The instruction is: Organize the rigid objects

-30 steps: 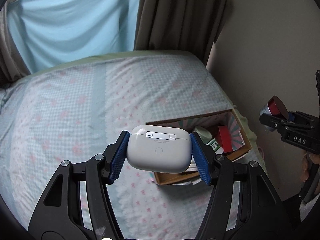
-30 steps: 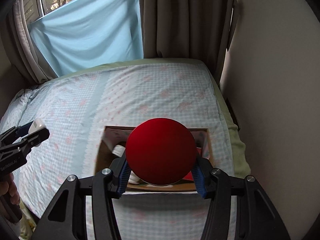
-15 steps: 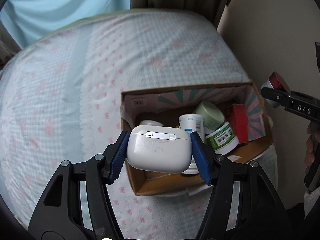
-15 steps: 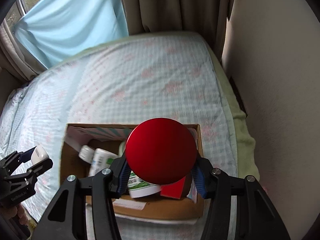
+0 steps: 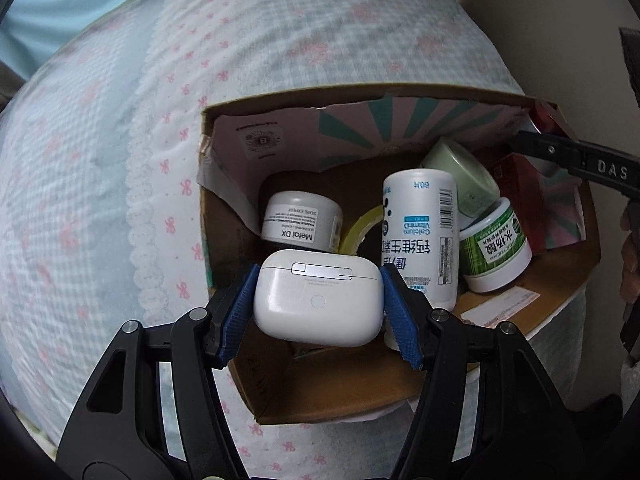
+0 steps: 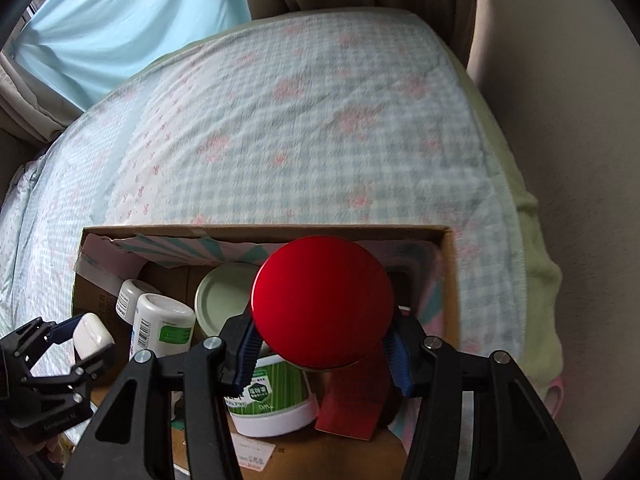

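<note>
My left gripper (image 5: 318,304) is shut on a white earbuds case (image 5: 318,298) and holds it over the near left corner of an open cardboard box (image 5: 460,94) on the bed. It also shows in the right wrist view (image 6: 93,332). My right gripper (image 6: 322,340) is shut on a round red tin (image 6: 323,302) and holds it above the right part of the box (image 6: 260,231). The right gripper's finger (image 5: 576,158) shows at the right edge of the left wrist view.
The box holds a white supplement bottle (image 5: 420,236), a grey Metal DX jar (image 5: 300,222), a green-labelled tub (image 5: 494,250), a pale green-lidded jar (image 6: 222,298), a tape roll (image 5: 360,226) and a red packet (image 6: 356,404). A checked bedsheet (image 6: 300,120), a wall (image 6: 580,160) and curtains surround it.
Both grippers have moved forward and down toward the box, which now looks much larger. The earbuds case and red tin stay gripped.
</note>
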